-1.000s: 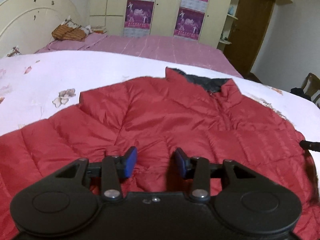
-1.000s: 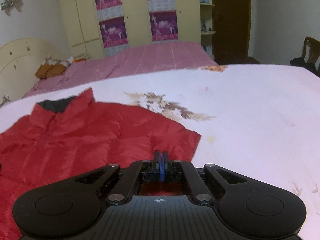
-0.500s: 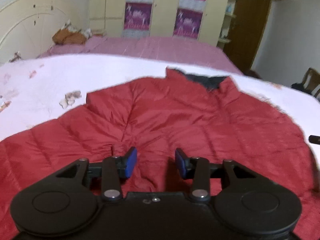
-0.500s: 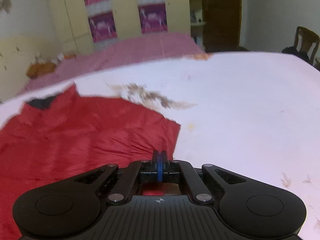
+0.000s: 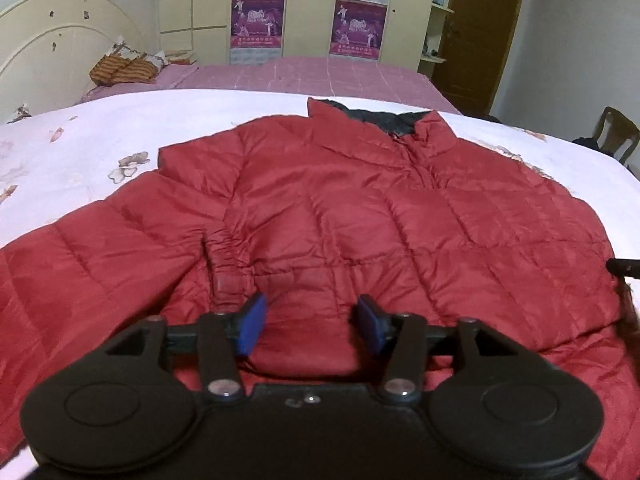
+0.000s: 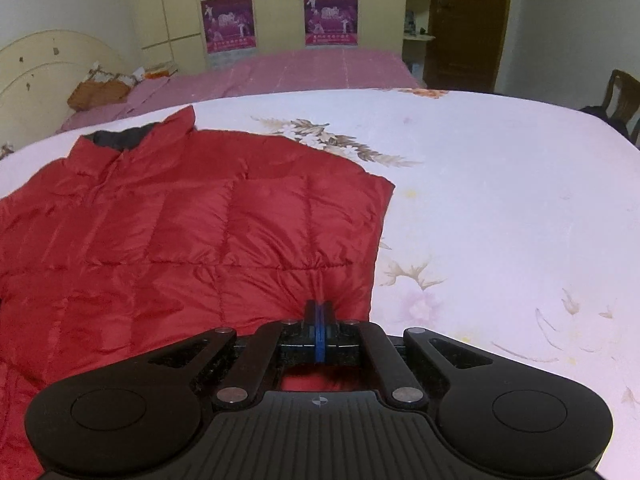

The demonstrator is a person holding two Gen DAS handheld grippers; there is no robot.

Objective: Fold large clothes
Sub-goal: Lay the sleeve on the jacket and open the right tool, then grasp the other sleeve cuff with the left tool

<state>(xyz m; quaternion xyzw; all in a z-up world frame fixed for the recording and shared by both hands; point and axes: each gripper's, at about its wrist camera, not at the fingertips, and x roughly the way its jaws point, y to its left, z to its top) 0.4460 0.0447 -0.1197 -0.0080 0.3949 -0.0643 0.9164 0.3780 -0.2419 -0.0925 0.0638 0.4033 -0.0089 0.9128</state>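
A red quilted down jacket (image 5: pixel 360 216) lies front up on a white floral bed cover (image 5: pixel 80 152), collar with dark lining at the far side. Its left sleeve runs to the near left. My left gripper (image 5: pixel 310 320) is open and empty, just above the jacket's lower hem. In the right wrist view the jacket (image 6: pixel 180 232) fills the left half. My right gripper (image 6: pixel 318 314) is shut on the jacket's cloth near its right bottom corner. Its tip shows at the right edge of the left wrist view (image 5: pixel 624 267).
The white cover (image 6: pixel 500 200) spreads wide to the right of the jacket. A second bed with a pink cover (image 5: pixel 312 80) and a cream headboard (image 5: pixel 52 40) stands behind. Cupboards with posters (image 5: pixel 258 20), a brown door (image 5: pixel 476 32) and a wooden chair (image 5: pixel 616 136) line the far side.
Both views shifted a little; the jacket's right side now lies flatter and more spread. The right gripper stays shut on the cloth and the left stays open.
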